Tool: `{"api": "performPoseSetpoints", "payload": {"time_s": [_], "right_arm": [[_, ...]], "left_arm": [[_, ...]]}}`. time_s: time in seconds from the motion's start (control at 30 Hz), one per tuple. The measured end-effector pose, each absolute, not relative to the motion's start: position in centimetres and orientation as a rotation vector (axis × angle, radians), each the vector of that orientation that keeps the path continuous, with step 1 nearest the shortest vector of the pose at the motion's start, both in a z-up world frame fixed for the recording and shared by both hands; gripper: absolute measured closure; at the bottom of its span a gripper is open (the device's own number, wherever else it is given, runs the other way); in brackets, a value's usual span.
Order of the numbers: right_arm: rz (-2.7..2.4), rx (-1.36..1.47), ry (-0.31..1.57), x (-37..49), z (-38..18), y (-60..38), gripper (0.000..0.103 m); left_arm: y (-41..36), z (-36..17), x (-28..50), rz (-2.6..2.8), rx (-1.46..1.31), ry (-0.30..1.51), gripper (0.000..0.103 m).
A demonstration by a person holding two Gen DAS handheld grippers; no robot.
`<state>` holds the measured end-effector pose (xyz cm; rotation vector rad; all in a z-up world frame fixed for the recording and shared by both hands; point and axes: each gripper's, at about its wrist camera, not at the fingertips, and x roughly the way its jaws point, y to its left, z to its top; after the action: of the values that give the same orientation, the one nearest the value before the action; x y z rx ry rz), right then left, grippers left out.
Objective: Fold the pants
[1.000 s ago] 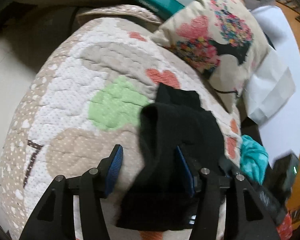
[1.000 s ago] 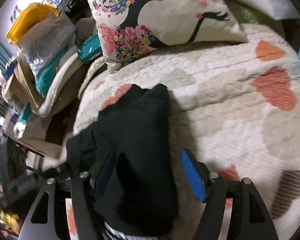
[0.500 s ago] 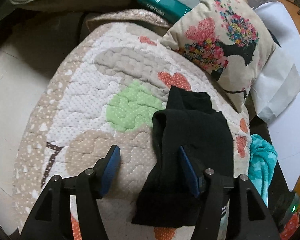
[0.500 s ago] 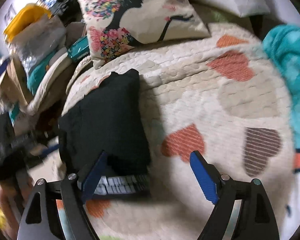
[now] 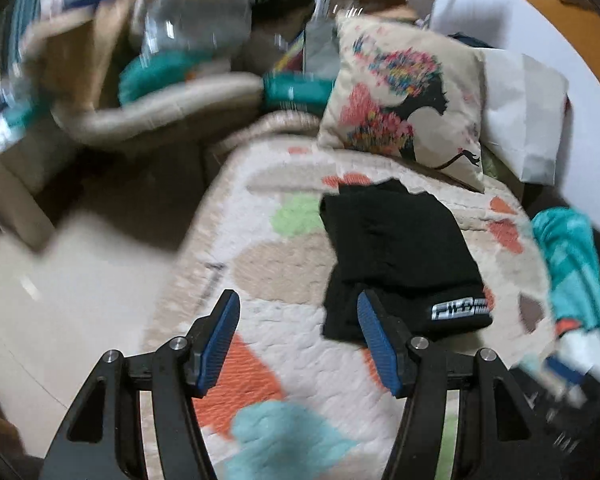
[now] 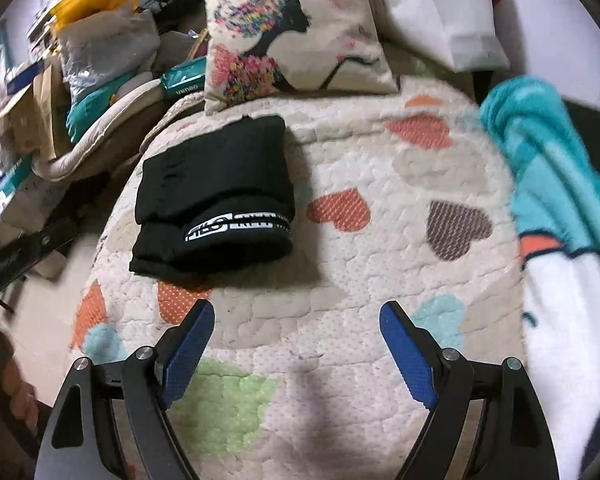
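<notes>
Black pants [image 6: 214,196] lie folded into a compact bundle on the quilt [image 6: 380,248], near the pillow [image 6: 296,36]. Left tongs [image 5: 296,340] and right tongs [image 6: 296,352] gape wide, holding nothing, clear of the cloth. Folding looks finished; at most, the next move calls for squaring the edges.

A quilted cover [image 6: 340,264] printed with coloured hearts carries everything. Folded black pants [image 6: 216,196] lie flat on it, white-lettered waistband facing the camera. Behind the pants a floral cushion [image 6: 296,28] leans on the quilt's far edge; right of the pants, well apart, lies a teal blanket [image 6: 548,152].
</notes>
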<state>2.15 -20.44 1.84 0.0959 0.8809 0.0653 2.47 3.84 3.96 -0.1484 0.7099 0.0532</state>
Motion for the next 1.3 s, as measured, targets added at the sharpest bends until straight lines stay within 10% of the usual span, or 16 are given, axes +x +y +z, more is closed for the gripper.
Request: {"api": "performPoseSetpoints", "payload": {"time_s": [0.13,1.3], "right_arm": [[0.061,0.065,0.803,0.3,3.3,-19.7,0.014],[0.089,0.038,0.844,-0.1,1.1,-17.7,0.013]], "left_arm": [[3.6,7.0,-3.2,0.142,-0.073,0.443,0.000],[3.9,3.4,-0.7,0.018,-0.174,0.764,0.000]]}}
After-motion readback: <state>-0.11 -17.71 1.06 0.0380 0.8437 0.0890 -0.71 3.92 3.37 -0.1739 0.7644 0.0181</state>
